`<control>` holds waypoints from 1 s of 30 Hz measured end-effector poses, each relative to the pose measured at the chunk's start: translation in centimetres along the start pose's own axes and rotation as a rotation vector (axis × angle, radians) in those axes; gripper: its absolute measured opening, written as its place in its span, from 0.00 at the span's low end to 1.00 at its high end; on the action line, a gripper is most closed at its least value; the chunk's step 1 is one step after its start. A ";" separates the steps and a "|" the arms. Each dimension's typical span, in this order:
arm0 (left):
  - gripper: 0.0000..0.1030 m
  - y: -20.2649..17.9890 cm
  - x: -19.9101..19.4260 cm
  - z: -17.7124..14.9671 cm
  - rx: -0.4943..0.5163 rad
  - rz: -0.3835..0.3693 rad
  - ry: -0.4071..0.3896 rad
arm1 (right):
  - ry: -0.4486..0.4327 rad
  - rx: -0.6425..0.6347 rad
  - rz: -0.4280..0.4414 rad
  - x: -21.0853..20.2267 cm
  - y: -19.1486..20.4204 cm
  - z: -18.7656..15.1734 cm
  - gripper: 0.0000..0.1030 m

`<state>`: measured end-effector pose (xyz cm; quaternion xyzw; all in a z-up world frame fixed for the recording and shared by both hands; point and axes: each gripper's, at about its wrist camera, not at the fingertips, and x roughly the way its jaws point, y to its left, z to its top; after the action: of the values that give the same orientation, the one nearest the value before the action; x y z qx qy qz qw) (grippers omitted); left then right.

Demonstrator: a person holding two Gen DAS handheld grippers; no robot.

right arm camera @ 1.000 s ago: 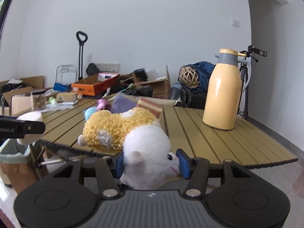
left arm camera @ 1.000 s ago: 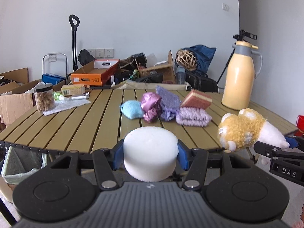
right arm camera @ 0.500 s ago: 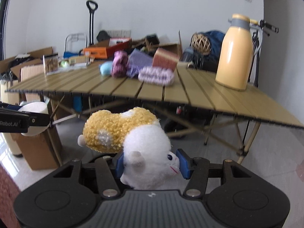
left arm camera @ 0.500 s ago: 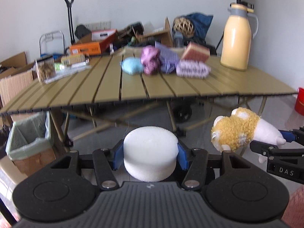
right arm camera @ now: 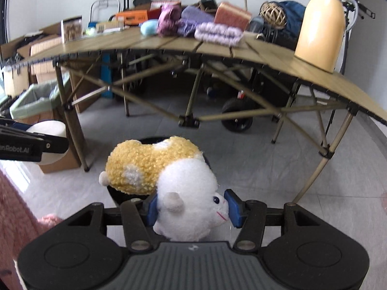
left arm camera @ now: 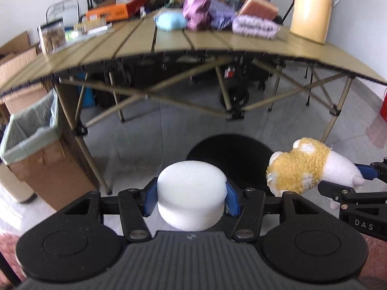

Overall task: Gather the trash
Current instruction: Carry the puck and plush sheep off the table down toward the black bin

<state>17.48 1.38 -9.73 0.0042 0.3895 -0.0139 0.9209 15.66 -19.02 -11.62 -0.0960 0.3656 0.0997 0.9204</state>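
The left gripper (left arm camera: 191,199) squeezes a white sponge (left arm camera: 191,193). The right gripper (right arm camera: 192,207) squeezes a plush toy (right arm camera: 169,176) by its head. Both hang over a black bin (left arm camera: 241,154) on the floor.

A tall cream-yellow plastic thermos jug (left arm camera: 310,8) stands on the olive slatted folding table (left arm camera: 135,46), well apart from a clear snack jar (left arm camera: 52,35).

Folding slat table (left arm camera: 169,46), grey tiled floor (left arm camera: 145,149)
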 end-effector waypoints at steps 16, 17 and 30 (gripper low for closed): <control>0.55 1.2 4.8 -2.5 -0.016 0.008 0.188 | 0.132 -0.008 -0.004 2.6 0.4 -2.7 0.53; 0.55 1.3 5.1 -2.7 -0.017 0.009 0.202 | 0.135 -0.008 -0.007 2.6 0.3 -2.7 0.53; 0.54 0.3 6.9 -2.6 0.010 -0.004 0.257 | 0.141 0.053 -0.030 3.0 -1.2 -2.8 0.53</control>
<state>20.42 1.54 -16.49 0.0101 0.5040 -0.0169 0.8635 16.26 -20.49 -15.60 -0.0839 0.4304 0.0692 0.8960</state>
